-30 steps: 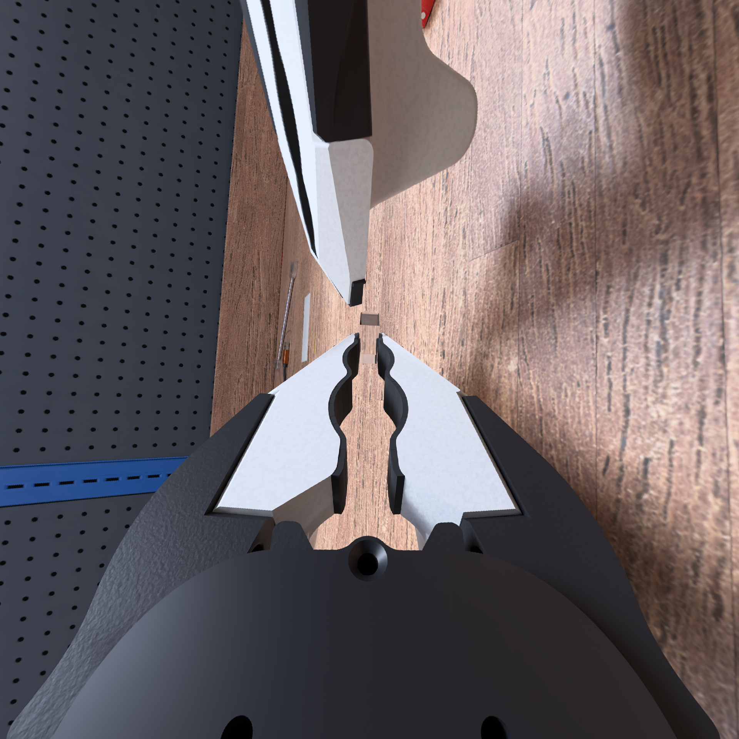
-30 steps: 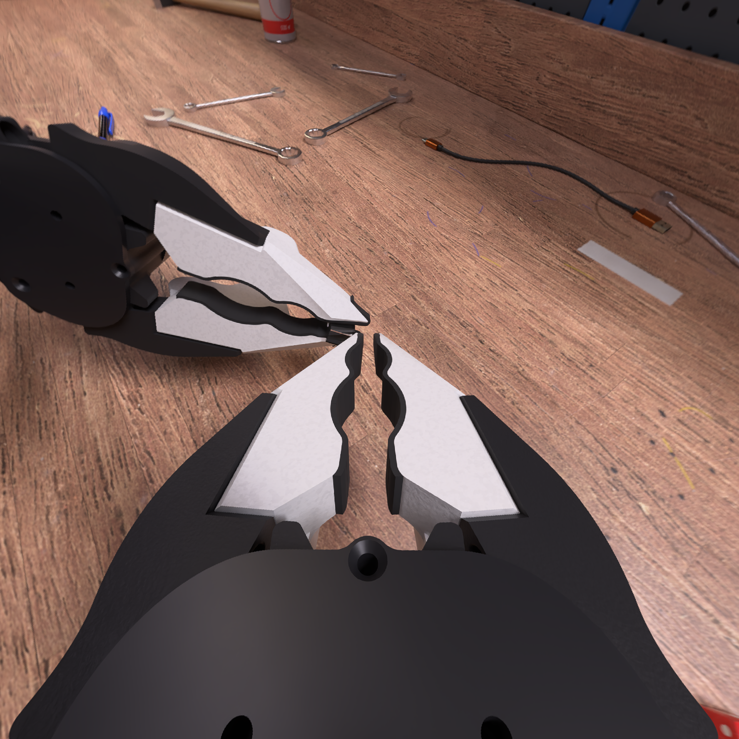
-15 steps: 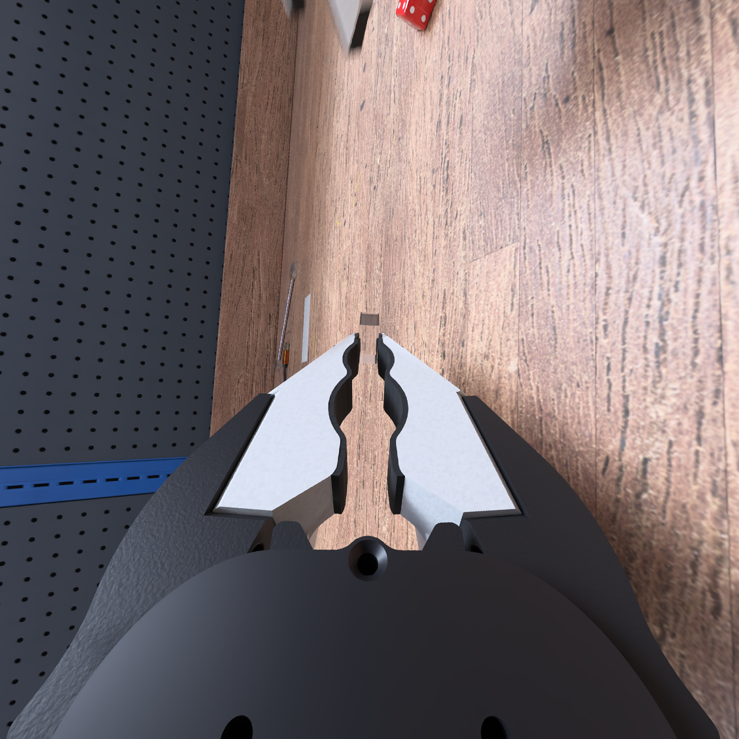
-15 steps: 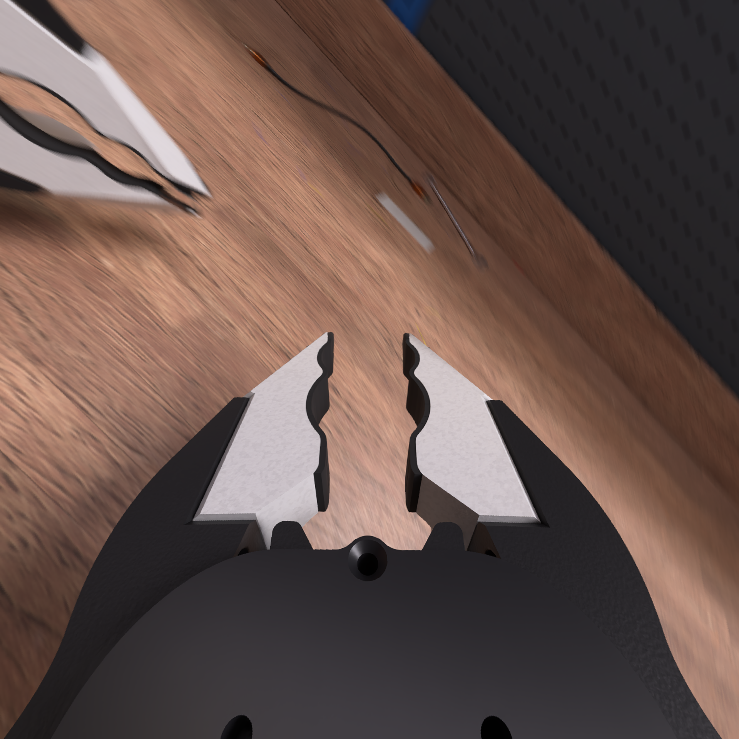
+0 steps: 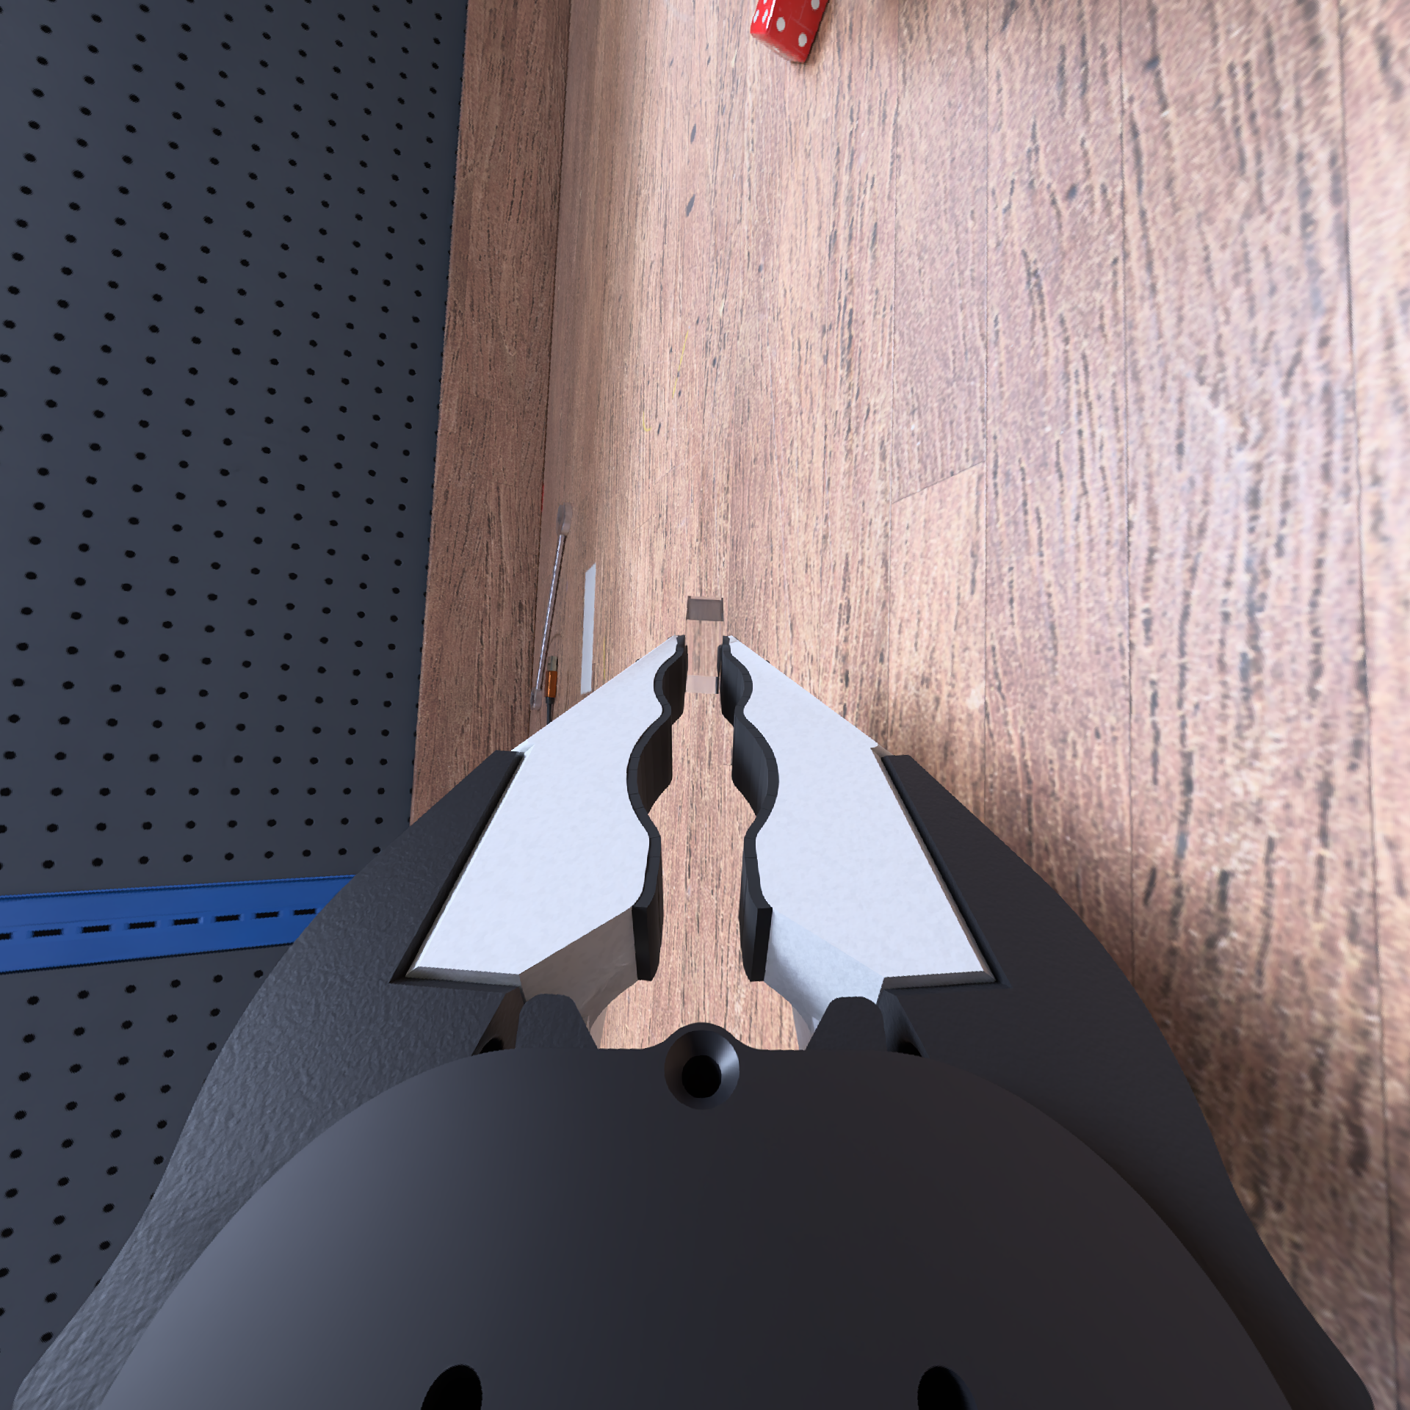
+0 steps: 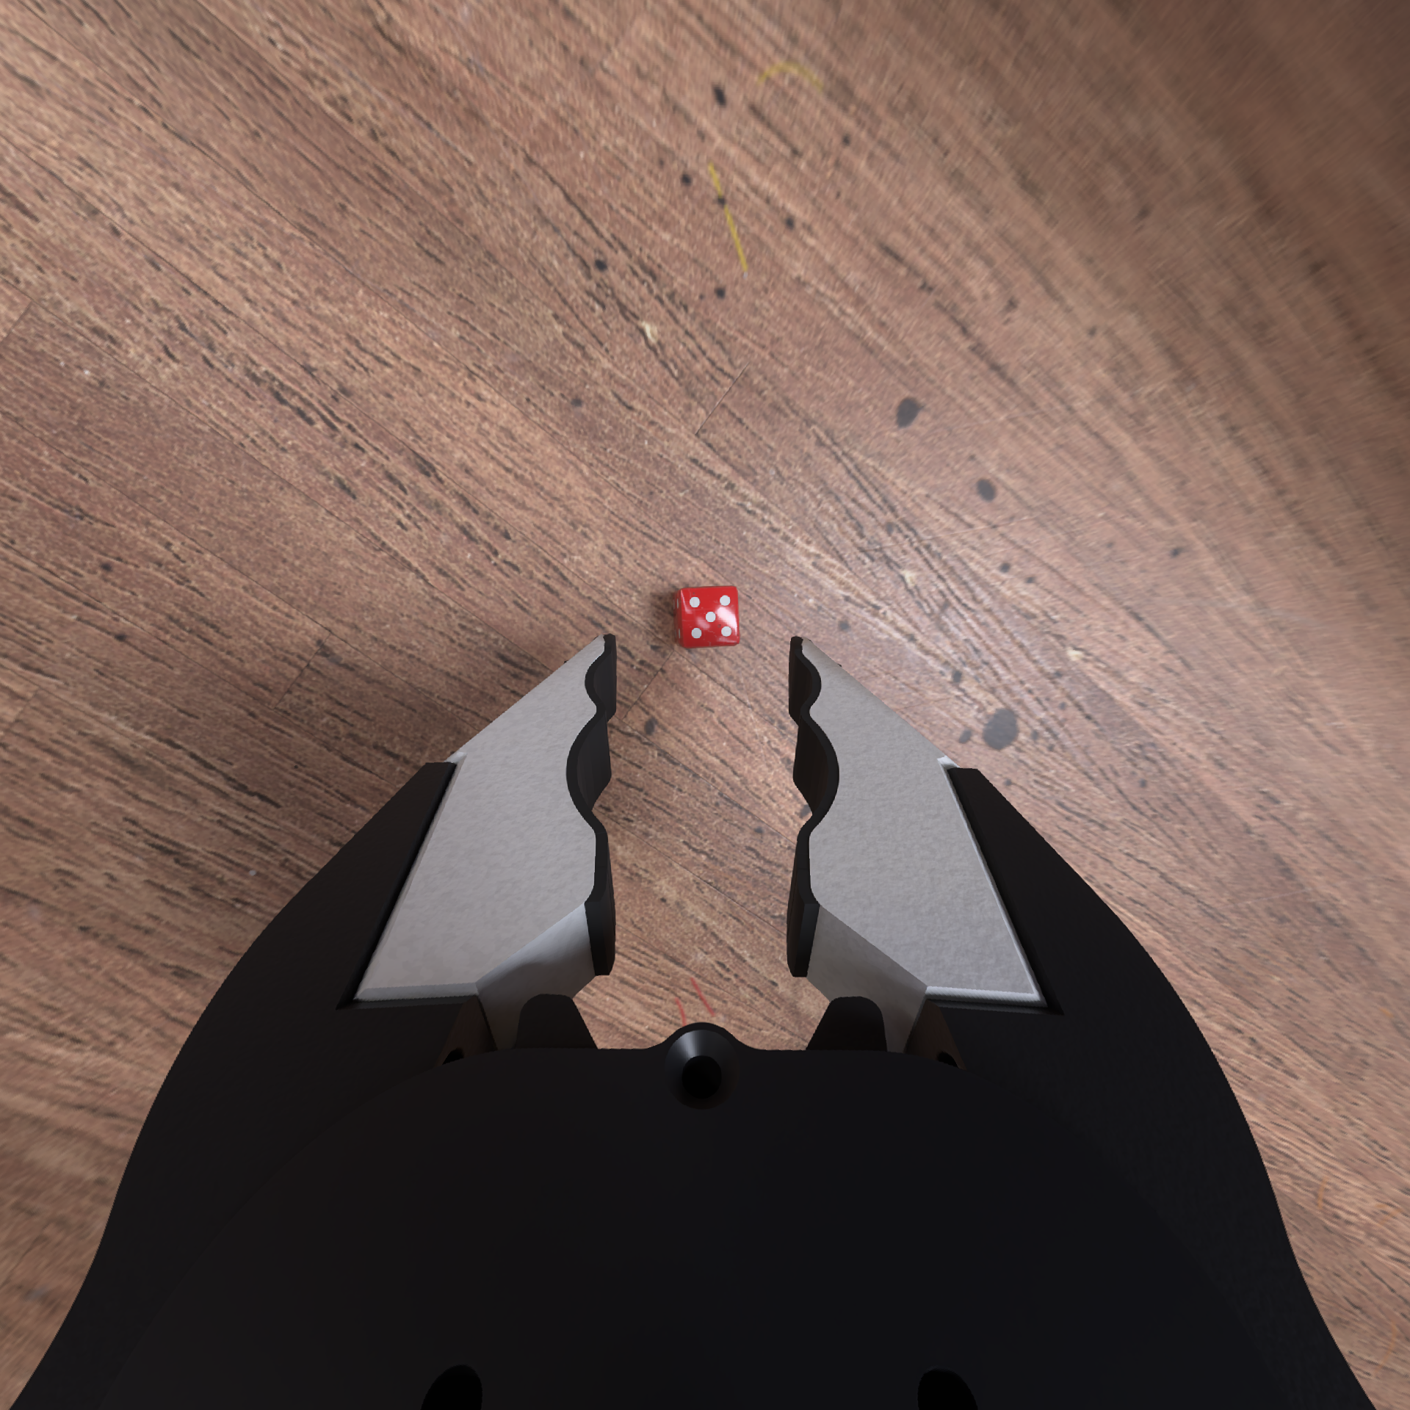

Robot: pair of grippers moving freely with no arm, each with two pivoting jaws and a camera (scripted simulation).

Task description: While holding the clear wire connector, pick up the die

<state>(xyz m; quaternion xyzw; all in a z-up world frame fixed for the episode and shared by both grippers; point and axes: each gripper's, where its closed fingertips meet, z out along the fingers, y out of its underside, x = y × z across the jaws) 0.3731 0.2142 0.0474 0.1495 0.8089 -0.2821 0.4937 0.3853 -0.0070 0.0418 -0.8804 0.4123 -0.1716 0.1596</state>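
My left gripper (image 5: 702, 648) is shut on the clear wire connector (image 5: 703, 637), a small see-through block that sticks out past the fingertips, above the wooden bench. The red die (image 5: 786, 27) with white pips lies on the bench at the top edge of the left wrist view. In the right wrist view the die (image 6: 708, 616) lies on the wood just beyond and between my fingertips. My right gripper (image 6: 702, 648) is open and empty, pointing down at the die from above.
A dark pegboard (image 5: 214, 458) with a blue rail (image 5: 152, 919) fills the left of the left wrist view. A thin metal tool (image 5: 553, 603), an orange-ended cable plug (image 5: 551, 687) and a white strip (image 5: 588, 626) lie along the bench's back edge.
My right gripper has left the left gripper, swung over to the die and opened wider. The left gripper stays still, shut on the connector.
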